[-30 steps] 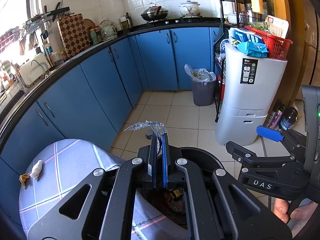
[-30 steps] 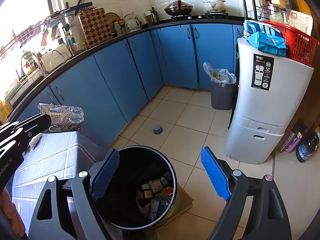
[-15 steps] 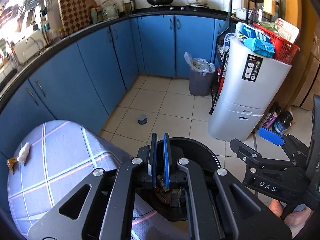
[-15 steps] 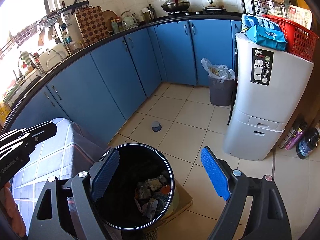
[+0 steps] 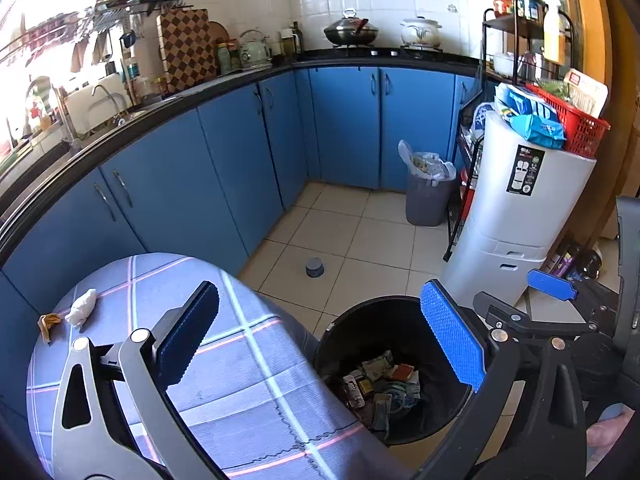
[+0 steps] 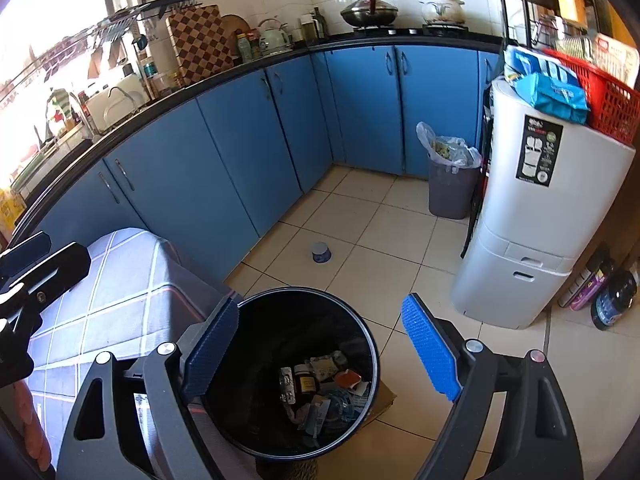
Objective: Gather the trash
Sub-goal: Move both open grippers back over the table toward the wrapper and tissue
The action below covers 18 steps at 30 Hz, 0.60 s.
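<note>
**Item: two hand-held tongs, both empty, over a black bin**

Left gripper (image 5: 320, 340) — jaws opening, now spread wide, nothing between the pads. Right gripper (image 6: 324, 348) — jaws parted wide, likewise holding nothing.

Directly beneath both: black bin (image 6: 370, 344), open-topped, its floor littered with wrappers, a small jar and scraps.

To the left of the left gripper: a table under a checked cloth (image 5: 248, 396). Near its far-left edge, well apart from the pads, lie a white crumpled tissue (image 5: 82, 307) and, just beside it, an orange scrap (image 5: 47, 322).

Handling, by judgement: both pieces look light, soft and easily crushed; neither seems fragile or slippery. Take the tissue across its thick middle, pads low to the cloth; the flat scrap probably needs pinching at a raised edge.

Beyond the bin: a small cup (image 5: 315, 267) on the floor tiles.
</note>
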{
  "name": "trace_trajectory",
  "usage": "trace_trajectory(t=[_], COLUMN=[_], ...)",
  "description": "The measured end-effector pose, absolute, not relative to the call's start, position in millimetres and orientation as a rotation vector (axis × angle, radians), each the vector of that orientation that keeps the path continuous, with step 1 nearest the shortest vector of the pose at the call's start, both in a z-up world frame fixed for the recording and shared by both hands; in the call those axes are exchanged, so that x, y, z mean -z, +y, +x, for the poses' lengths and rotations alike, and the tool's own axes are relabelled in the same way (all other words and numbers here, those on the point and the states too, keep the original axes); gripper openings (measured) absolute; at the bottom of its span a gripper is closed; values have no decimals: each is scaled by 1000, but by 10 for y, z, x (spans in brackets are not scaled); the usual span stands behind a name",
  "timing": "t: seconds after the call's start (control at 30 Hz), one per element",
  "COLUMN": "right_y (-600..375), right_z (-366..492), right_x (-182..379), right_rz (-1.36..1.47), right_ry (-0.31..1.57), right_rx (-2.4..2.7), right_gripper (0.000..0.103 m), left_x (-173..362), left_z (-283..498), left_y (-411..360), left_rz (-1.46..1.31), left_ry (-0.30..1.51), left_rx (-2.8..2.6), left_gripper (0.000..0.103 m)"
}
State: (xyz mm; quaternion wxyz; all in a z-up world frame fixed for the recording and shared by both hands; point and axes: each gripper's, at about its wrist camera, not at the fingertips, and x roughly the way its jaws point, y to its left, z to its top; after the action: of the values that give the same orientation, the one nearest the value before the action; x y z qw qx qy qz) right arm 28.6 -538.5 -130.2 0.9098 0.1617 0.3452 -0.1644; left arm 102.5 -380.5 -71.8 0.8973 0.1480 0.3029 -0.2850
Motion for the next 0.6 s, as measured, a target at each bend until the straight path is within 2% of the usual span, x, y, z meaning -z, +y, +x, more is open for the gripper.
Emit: trace_trajectory(t=[0.6], right_y=[-4842], right_z=[316], right_x=[868], right_rz=[276], right_ry=[683], right_rx=[336], right_gripper=[82], left_x=[458], left_z=[939], left_y=[-3163], left_rz=[231], left_ry=[589], left_rx=[580], left_gripper=[99])
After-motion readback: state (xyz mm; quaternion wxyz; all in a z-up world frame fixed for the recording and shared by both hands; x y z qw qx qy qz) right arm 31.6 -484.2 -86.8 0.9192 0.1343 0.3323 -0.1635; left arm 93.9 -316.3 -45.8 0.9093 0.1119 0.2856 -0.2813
